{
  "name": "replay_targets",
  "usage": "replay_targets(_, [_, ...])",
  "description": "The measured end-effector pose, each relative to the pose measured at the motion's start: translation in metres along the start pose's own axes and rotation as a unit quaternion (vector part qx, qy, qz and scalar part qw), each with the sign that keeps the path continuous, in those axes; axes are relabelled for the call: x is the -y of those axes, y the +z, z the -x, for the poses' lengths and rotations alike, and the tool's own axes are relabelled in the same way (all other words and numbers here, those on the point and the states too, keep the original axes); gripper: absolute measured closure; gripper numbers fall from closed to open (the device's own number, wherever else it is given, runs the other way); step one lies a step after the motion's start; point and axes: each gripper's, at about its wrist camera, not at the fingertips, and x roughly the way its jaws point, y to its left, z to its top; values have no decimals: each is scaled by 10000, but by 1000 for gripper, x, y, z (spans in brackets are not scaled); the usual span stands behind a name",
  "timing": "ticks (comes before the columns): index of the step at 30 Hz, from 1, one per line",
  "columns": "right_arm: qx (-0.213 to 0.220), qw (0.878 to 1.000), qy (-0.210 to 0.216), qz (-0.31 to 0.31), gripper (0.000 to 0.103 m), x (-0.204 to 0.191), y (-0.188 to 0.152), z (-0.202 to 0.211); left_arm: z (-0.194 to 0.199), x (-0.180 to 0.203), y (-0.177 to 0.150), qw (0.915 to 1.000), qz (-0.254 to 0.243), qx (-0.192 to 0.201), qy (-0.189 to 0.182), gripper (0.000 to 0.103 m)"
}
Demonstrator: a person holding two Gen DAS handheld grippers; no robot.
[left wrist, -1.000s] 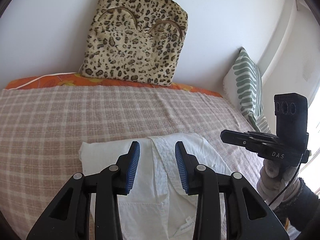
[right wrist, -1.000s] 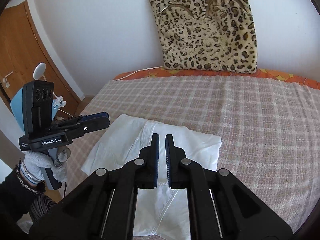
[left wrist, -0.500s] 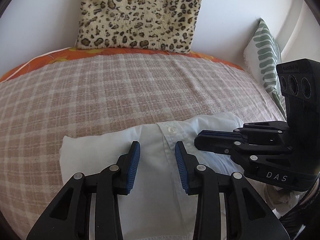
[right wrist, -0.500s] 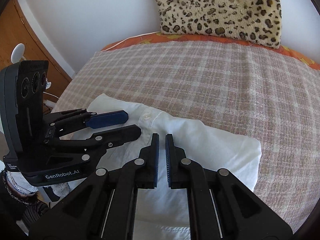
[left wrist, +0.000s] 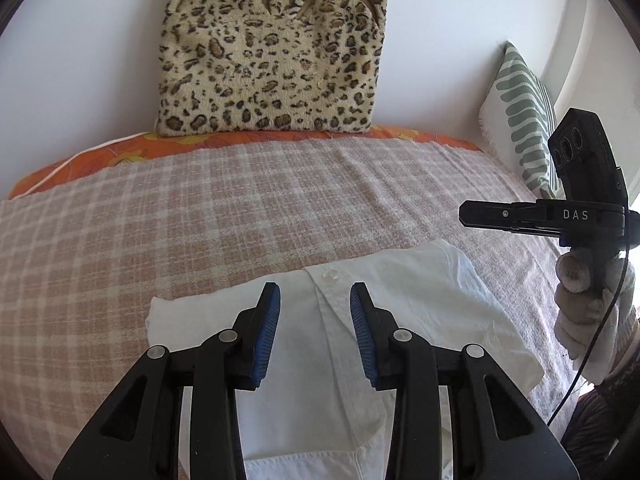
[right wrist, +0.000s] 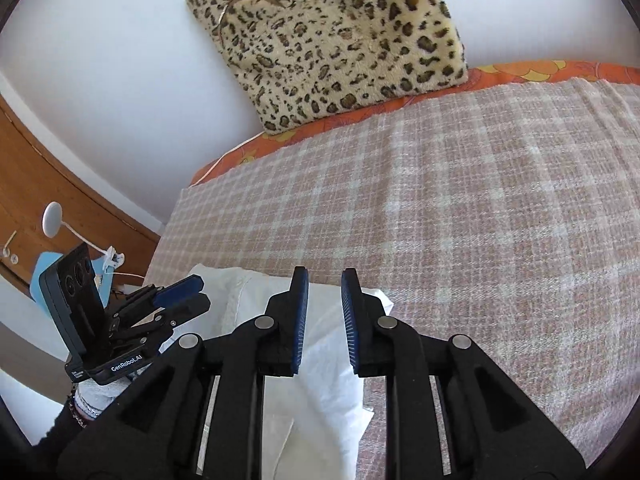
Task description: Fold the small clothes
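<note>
A small white buttoned shirt (left wrist: 420, 312) lies folded flat on the pink checked bedspread (left wrist: 200, 216), collar button toward the far side. My left gripper (left wrist: 315, 300) hovers open and empty just above its near middle. In the right wrist view the shirt (right wrist: 332, 364) lies under my right gripper (right wrist: 324, 280), whose jaws stand a little apart and hold nothing, above the shirt's right edge. The right gripper also shows in the left wrist view (left wrist: 480, 214), raised off to the right. The left gripper shows in the right wrist view (right wrist: 188, 294) over the shirt's left part.
A leopard-print cushion (left wrist: 272, 52) leans on the white wall at the bed's far side, above an orange sheet edge (left wrist: 120, 156). A green-and-white striped pillow (left wrist: 520, 112) stands at the right. A wooden door (right wrist: 48, 184) and a blue chair (right wrist: 44, 276) are left of the bed.
Both grippers have lifted off the shirt. The right gripper has swung away to the right and its jaws have opened slightly. The shirt lies still.
</note>
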Motion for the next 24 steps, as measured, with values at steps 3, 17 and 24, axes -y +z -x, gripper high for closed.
replay_targets(3, [-109,9979,316,-562,71,29,0,3,-5,13,4,9996,-90,5,-267,69])
replay_targets(17, [-717,9741,1374,-1649,96,48,-13,-62,-36,37,-11,9972,-495,-353,-424,69])
replay_targets(24, [-455,9913,496,-1130,101,39,-13,-58,-42,33,-17,9968,-404,-424,-541,69])
